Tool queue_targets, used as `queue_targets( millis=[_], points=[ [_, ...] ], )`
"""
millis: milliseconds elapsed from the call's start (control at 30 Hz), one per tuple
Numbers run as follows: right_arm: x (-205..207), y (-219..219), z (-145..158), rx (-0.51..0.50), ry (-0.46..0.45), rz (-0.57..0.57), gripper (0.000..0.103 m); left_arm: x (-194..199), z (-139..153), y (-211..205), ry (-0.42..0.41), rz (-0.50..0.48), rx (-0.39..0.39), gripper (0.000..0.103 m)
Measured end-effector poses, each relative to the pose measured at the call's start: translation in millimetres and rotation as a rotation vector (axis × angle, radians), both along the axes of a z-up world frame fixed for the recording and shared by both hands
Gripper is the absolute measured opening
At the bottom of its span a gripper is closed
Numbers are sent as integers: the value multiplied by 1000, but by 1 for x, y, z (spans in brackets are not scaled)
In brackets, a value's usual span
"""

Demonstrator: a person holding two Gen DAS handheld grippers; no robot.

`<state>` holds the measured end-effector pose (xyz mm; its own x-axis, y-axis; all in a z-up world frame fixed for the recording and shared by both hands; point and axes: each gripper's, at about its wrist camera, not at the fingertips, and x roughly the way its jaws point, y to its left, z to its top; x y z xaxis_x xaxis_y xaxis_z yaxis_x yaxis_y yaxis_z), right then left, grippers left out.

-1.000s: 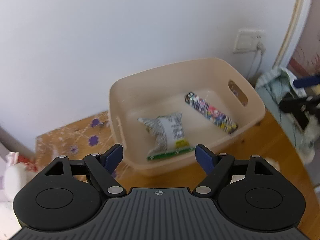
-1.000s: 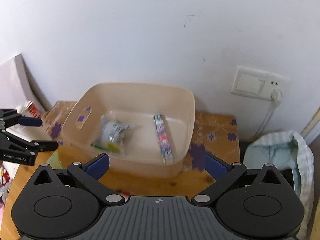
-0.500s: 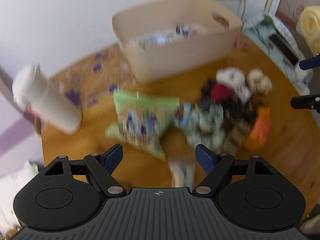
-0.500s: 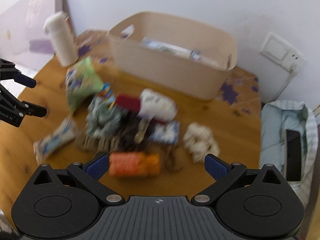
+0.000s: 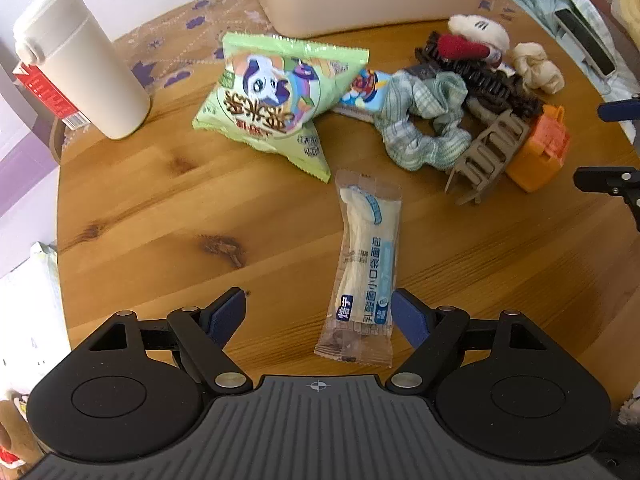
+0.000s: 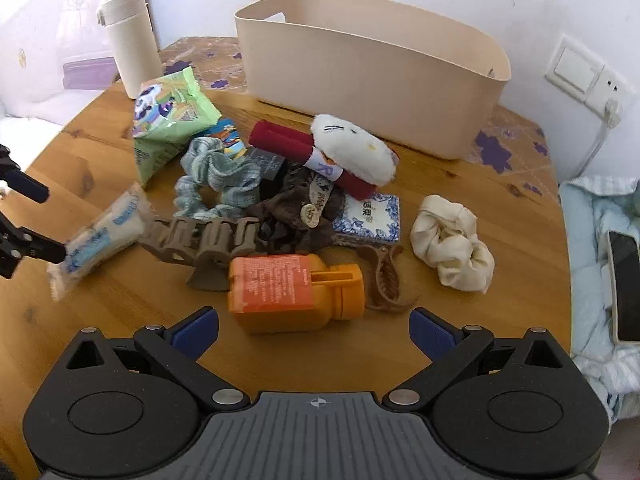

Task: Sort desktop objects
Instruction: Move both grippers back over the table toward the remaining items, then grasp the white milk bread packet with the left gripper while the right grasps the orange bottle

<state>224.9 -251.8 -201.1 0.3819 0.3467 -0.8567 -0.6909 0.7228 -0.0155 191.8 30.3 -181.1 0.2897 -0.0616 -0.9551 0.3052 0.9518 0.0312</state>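
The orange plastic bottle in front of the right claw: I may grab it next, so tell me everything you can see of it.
The orange plastic bottle lies on its side on the wooden table, its squarish body bearing an orange printed label, its deeper orange cap pointing right. It looks like rigid plastic, closed. It sits at the pile's near edge, against the tan hair clip behind it, a brown clip beside the cap. The right claw is open, not touching it.
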Motion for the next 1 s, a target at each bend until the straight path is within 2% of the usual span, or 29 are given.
queue_targets(
  millis=[67,233,400,500,567,633,700,733,900,933,1000],
  points=[
    [1,1,-8,7,-8,-11,103,1,-4,-2,6,-3,5,81],
    [11,2,-28,58,50,-73,103,5,-14,-12,12,-4,10,81],
    [15,10,-42,49,79,-76,103,10,-26,-23,25,-16,9,81],
    [17,13,-47,52,65,-88,103,13,-36,-26,69,-12,17,82],
    [17,16,-48,49,48,-87,103,13,-38,-25,72,9,-18,83],
    [16,19,-49,38,37,-76,103,15,-39,-24,72,28,-33,87],
    [17,20,-49,34,31,-71,103,18,-43,-23,84,46,-30,99],
    [17,21,-49,35,35,-72,103,20,-46,-23,101,65,-26,102],
    [17,21,-48,30,41,-76,103,28,-47,-25,148,86,-17,103],
    [17,21,-48,33,38,-75,100,29,-46,-26,147,88,-18,103],
    [12,19,-45,61,20,-67,83,26,-45,-26,126,94,-20,103]
  ],
)
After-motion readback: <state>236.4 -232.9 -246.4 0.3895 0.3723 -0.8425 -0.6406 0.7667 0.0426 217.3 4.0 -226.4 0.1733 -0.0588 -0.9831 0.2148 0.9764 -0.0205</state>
